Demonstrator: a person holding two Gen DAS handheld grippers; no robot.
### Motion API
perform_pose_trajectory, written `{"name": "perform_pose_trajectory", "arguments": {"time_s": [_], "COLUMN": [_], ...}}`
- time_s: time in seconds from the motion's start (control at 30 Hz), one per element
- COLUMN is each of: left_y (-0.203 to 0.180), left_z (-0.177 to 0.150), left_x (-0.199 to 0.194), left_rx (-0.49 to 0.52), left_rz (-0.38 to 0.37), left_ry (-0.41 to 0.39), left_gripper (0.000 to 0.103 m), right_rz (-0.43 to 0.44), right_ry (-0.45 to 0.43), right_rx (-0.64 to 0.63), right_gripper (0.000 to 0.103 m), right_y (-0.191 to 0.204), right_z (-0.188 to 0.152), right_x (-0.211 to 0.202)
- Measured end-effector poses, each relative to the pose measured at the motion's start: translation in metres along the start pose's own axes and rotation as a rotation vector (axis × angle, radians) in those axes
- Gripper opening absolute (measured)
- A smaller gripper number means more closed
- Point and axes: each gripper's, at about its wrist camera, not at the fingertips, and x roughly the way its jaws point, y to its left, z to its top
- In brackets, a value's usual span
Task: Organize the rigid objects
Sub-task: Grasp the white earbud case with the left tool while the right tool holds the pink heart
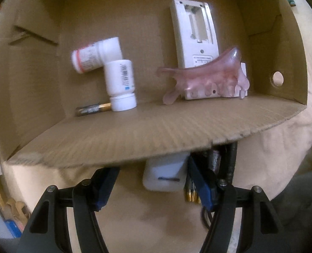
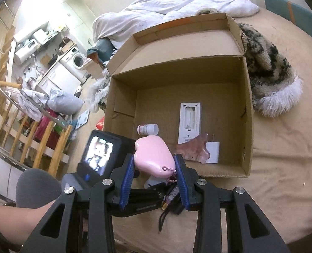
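My right gripper is shut on a pink heart-shaped case with a bead chain, held over the near wall of an open cardboard box. In the box lie two white pill bottles, a battery, a white device back and a translucent pink scraper. My left gripper points down just outside the box's near wall. It stands open around a white item on the sheet, with its pads clear of it. Gold-tipped batteries lie beside that item.
The box rests on a beige bed sheet. A fur-trimmed patterned throw lies at its right and a white duvet behind it. A wooden railing marks the bed's left edge. A person's forearm is at lower left.
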Motion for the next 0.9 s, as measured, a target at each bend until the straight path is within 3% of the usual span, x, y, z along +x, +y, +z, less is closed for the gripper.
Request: {"name": "perform_pose_trajectory", "arguments": {"time_s": [0.13,0.17,0.37,0.57,0.7,0.9], "left_y": [0.004,0.007,0.035,0.046,0.05,0.04], "left_z": [0.003,0.003,-0.006,-0.018,-0.029,-0.037], "left_x": [0.007,0.006,0.0,-0.009,-0.025,-0.065], "left_rx": [-0.02,-0.026,-0.125,-0.154,-0.193,-0.189], "left_rz": [-0.004,-0.003,0.049,0.062,0.075,0.019], "left_ry": [0.002,-0.002,0.007,0.001,-0.043,-0.138], "left_gripper": [0.057,0.039,0.039,0.038,0.038,0.038], "right_rz": [-0.01,-0.012,-0.024,-0.039,-0.055,-0.05], "right_ry": [0.002,0.003,0.013,0.028,0.034,0.001], "right_rx": [-0.008,-0.011,-0.021,-0.03,-0.039,-0.038], "right_gripper": [0.04,0.04,0.04,0.04,0.04,0.04], "right_y": [0.001,0.002,0.003,0.004,0.006,0.007], "right_z": [0.0,0.0,-0.002,-0.003,-0.004,-0.004], "right_x": [0.001,0.002,0.005,0.011,0.014,0.007]}}
